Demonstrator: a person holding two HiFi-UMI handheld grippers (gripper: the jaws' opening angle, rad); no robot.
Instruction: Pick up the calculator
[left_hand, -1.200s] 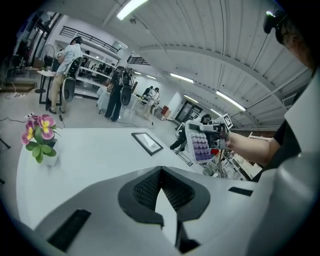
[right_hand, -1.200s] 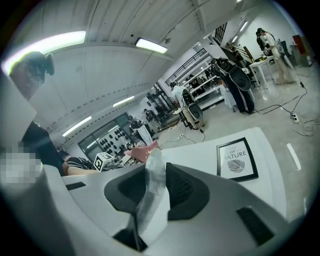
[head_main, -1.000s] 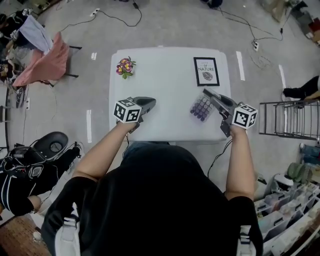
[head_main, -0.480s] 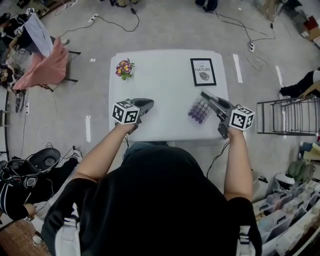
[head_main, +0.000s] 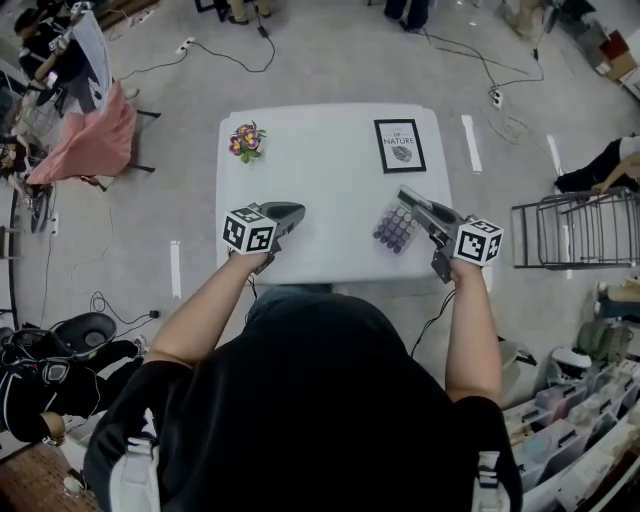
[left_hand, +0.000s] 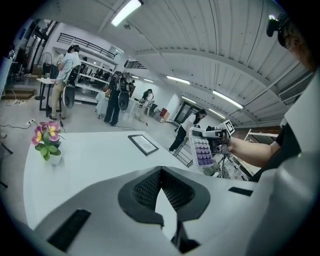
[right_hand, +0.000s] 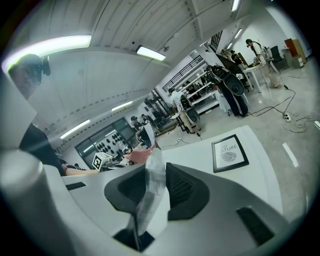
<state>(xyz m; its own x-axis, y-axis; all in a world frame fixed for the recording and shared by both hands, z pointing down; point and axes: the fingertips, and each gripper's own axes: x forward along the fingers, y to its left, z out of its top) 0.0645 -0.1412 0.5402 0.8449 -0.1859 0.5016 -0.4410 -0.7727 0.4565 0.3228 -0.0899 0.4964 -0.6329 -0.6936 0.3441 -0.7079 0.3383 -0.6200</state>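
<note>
White table (head_main: 330, 190) w/ round corners stands on a grey floor (head_main: 150, 230). The top is plain and smooth. A flower pot (head_main: 247, 138) sits at the far left corner, w/ pink & yellow blooms. A black frame (head_main: 399, 145) lies flat near the far right corner, w/ a white card and a leaf pic inside.

R gripper (head_main: 410, 203) is over the right edge, on the near side. Its jaws are clamped on the calc (head_main: 396, 228). The calc is held up in the air, off the table top. It is white w/ purple keys and tilted. The keys show from above and from the L gripper's side. In the right gripper view the calc (right_hand: 150, 195) shows edge-on and thin, pinched betw. the two black pads (right_hand: 182, 187).

L gripper (head_main: 298, 210) is over the near left part of the table. Its jaws are together at the tips w/ nothing betw. them.

The room is a big hall. It has a ribbed white ceiling w/ long strip lights (left_hand: 126, 11). Black cables (head_main: 230, 40) trail on the floor past the far edge. A pink cloth (head_main: 85, 130) hangs on a chair off to the left. A wire rack (head_main: 570, 232) stands off to the right. White tape marks (head_main: 177, 252) lie on the floor by the left and right edges. People (left_hand: 67, 75) stand by shelves far back.
</note>
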